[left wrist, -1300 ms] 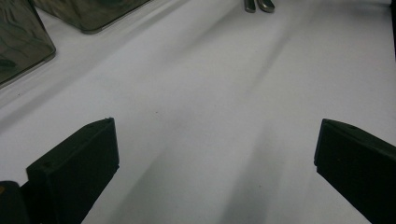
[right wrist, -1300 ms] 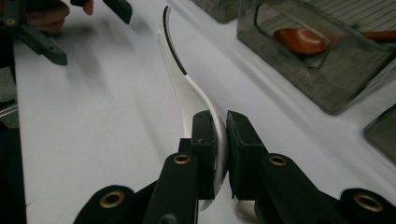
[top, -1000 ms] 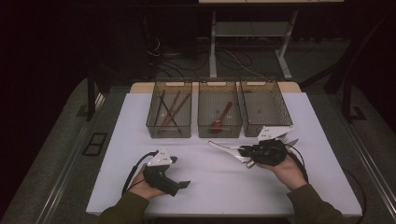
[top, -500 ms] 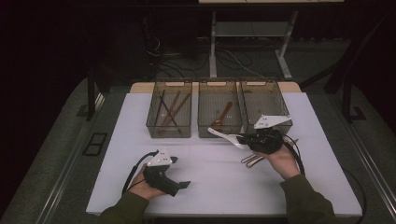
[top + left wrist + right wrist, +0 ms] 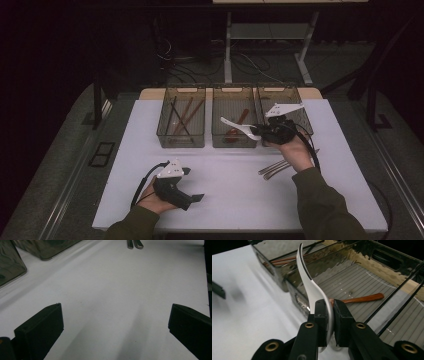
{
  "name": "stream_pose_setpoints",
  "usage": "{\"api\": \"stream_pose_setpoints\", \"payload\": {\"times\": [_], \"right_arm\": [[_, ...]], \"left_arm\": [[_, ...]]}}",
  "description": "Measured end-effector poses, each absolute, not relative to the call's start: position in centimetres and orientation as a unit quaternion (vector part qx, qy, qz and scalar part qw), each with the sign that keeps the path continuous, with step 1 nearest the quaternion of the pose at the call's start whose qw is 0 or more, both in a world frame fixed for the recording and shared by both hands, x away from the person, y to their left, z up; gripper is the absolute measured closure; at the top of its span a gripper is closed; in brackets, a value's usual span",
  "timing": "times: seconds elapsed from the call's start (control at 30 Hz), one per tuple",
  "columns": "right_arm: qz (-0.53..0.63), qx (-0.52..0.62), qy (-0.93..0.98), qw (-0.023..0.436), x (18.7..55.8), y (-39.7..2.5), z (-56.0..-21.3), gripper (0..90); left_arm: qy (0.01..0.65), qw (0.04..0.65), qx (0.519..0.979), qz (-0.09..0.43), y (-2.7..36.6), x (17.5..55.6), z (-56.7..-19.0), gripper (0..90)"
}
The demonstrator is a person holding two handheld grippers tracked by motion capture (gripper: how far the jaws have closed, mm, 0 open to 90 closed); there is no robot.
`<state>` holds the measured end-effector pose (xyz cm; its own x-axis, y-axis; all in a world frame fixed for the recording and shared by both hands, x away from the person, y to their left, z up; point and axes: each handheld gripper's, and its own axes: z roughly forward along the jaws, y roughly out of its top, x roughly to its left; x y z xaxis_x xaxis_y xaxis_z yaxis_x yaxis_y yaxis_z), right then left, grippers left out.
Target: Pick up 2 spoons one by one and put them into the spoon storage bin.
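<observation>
My right gripper (image 5: pixel 258 131) is shut on a white plastic spoon (image 5: pixel 237 126), holding it in the air at the front rim of the middle bin (image 5: pixel 234 91). In the right gripper view the white spoon (image 5: pixel 308 282) is pinched by its bowl between the jaws of my right gripper (image 5: pixel 331 312), and its handle points up and away. A brown wooden spoon (image 5: pixel 362 299) lies inside that bin. My left gripper (image 5: pixel 193 185) rests on the white table near the front. In its own view my left gripper (image 5: pixel 115 307) has its jaws wide apart with nothing between them.
Three smoky clear bins stand in a row at the back. The left bin (image 5: pixel 181 142) holds dark and brown chopsticks (image 5: pixel 183 116). The right bin (image 5: pixel 292 92) lies behind my right hand. Two metal utensils (image 5: pixel 274 169) lie on the white table (image 5: pixel 230 195) under my right forearm.
My right gripper has carried the white spoon away from me and leftward, up to the middle bin's front rim, uncovering the metal utensils. The left gripper has not moved.
</observation>
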<state>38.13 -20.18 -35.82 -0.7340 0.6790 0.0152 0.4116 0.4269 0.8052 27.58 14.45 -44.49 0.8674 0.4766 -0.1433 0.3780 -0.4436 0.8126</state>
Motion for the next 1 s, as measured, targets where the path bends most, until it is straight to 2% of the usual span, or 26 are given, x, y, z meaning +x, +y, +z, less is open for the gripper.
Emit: {"api": "stream_pose_setpoints", "payload": {"times": [0.37, 0.63, 0.7, 0.73, 0.87, 1.0], "right_arm": [[0.397, 0.352, 0.834, 0.153, 41.6, -18.9, -36.4, 82.0], [0.372, 0.364, 0.842, 0.143, 42.6, -18.5, -37.8, 81.0], [0.373, 0.362, 0.843, 0.143, 42.7, -18.3, -37.9, 77.1], [0.377, 0.362, 0.84, 0.145, 42.6, -18.3, -38.0, 70.8], [0.389, 0.367, 0.832, 0.144, 42.6, -18.3, -37.9, 58.9], [0.393, 0.376, 0.826, 0.144, 42.4, -18.5, -37.7, 52.3]], "left_arm": [[0.248, 0.463, 0.849, 0.052, 14.4, 27.6, -44.5, 0.0], [0.249, 0.466, 0.847, 0.051, 14.4, 27.5, -44.5, 0.0], [0.249, 0.465, 0.848, 0.051, 14.3, 27.5, -44.5, 0.0], [0.249, 0.466, 0.848, 0.051, 14.3, 27.5, -44.5, 0.0], [0.248, 0.467, 0.848, 0.051, 14.4, 27.5, -44.5, 0.0], [0.248, 0.466, 0.848, 0.05, 14.3, 27.5, -44.5, 0.0]]}}
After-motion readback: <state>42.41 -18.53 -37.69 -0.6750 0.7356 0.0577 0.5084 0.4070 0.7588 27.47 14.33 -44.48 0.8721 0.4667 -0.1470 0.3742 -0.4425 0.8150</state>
